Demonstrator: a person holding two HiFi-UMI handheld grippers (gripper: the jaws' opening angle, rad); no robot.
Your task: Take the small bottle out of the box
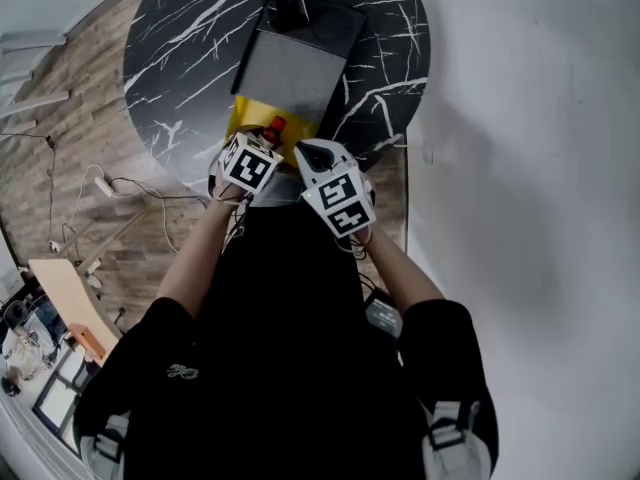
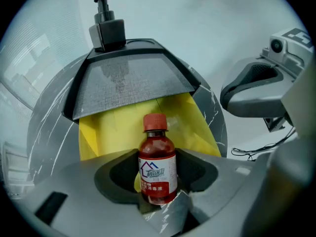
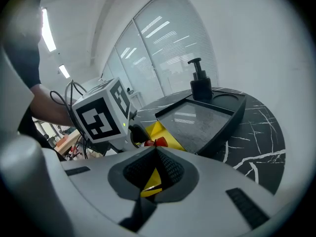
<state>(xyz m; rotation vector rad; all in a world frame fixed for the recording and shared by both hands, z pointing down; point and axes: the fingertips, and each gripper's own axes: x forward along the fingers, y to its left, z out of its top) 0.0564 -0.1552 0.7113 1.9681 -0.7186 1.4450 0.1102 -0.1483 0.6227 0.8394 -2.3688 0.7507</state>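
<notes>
Bottle [image 2: 157, 164]: small, dark red, red cap, white-and-red label, upright, clamped in left gripper [image 2: 157, 194] above the near end of the yellow box [image 2: 111, 130] on the counter [image 3: 256, 127]. Grey tray [image 2: 128, 80] overlaps the box and carries a black pump dispenser [image 2: 106, 26]. Right gripper [image 3: 153, 154] jaws together.

- A round black marble table [image 1: 180, 58] with white veins fills the far part of the scene.
- A dark tray [image 1: 345, 26] with a grey liner lies on it, with a black pump dispenser [image 1: 285, 3] at its far end.
- A yellow box [image 1: 246, 118] sticks out from under the tray's near end.
- The small bottle [image 1: 276, 128], seen by its red cap, sits at the far tip of the left gripper [image 1: 262, 148].
- The right gripper [image 1: 312, 156] is just beside it, to the right.
- Cables [image 1: 140, 190] trail over the wooden floor [image 1: 70, 148] at left.
</notes>
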